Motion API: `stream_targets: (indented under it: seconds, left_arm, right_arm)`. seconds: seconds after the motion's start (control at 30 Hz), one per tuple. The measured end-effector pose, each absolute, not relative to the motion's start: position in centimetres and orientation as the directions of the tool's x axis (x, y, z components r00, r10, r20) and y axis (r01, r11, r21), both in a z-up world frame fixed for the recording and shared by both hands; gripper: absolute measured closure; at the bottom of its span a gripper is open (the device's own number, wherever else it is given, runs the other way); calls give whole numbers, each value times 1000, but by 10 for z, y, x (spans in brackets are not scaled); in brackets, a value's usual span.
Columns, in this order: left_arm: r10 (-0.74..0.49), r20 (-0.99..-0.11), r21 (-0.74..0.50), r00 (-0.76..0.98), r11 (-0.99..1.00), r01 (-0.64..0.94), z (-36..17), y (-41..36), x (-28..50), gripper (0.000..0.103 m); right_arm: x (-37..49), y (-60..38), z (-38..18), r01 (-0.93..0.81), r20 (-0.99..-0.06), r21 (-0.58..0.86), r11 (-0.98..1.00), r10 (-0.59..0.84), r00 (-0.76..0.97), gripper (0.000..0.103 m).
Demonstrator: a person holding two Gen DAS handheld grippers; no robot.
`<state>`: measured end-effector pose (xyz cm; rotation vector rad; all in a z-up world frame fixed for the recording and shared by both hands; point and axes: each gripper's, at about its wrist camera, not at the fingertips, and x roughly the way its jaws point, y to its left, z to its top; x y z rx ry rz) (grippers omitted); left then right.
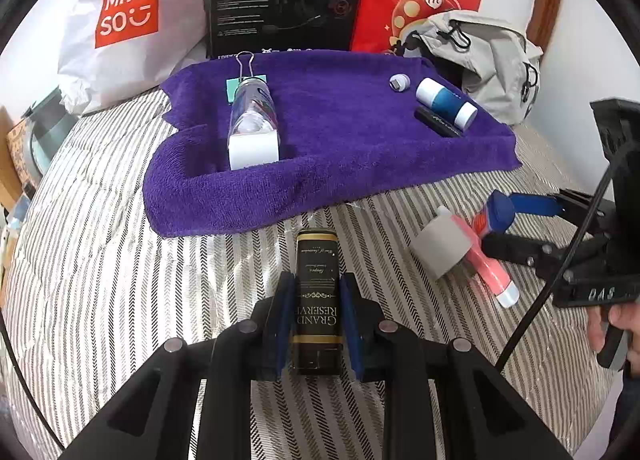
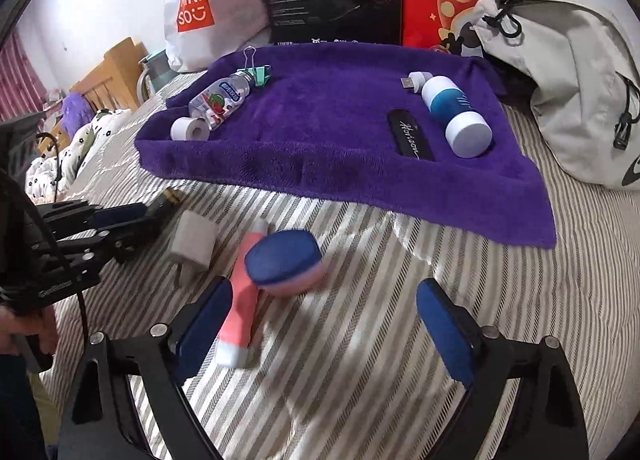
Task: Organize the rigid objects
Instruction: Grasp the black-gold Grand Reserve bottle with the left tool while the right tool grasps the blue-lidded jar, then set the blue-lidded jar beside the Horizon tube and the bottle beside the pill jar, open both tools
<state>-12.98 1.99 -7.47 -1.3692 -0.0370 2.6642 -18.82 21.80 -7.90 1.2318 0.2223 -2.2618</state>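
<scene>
Covering the whole bed, a grey-and-white striped quilt [image 1: 100,260] carries everything; toward twelve o'clock on it a purple plush towel [image 1: 340,147] lies spread as the sorting ground. On the towel's nine o'clock side rest a clear plastic bottle [image 1: 253,115], a white tape roll [image 1: 253,151] touching it and a mint binder clip [image 1: 244,77]; at its three o'clock side sit a blue-and-white cylinder [image 2: 456,115], a slim black case [image 2: 411,134] just beside it and a small white USB plug [image 2: 414,80].

Off the towel, at its six o'clock edge, the left gripper [image 1: 316,316] is clamped on a black-and-gold rectangular tin [image 1: 316,292], pads pressed on its two long faces. That tin looks stiff and smooth, likely light, so a mid-body hold across the flat sides suits it; glossy faces could slip if squeezed near an end.

The right gripper [image 2: 324,328] hangs with fingers spread wide, holding nothing, over a blue-lidded pink round container [image 2: 286,262], which is blurred. It touches a coral-pink tube with a white cap [image 2: 240,308]; a grey square block [image 2: 192,240] lies near, toward ten o'clock. The container looks rigid and rounded, best taken across its lid rim.
</scene>
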Motion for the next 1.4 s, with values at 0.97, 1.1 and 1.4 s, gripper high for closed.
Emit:
stream_targets:
  seconds: [0.97, 1.1, 1.4]
  left_arm:
    - [180, -802, -151, -569, -984, -97, -73, 7, -128, 80]
    - [213, -792, -208, -572, -975, -75, -72, -5, -125, 80]
    - [207, -780, -206, -591, -976, -71, -55, -6, -120, 80]
  right_arm:
    - [-194, 225, -78, 569, -811, 115, -814, -408, -420, 67]
    - [-191, 230, -74, 565, -812, 125, -816, -411, -415, 67]
    - [-180, 238, -69, 565, -797, 159, -809, -443, -411, 67]
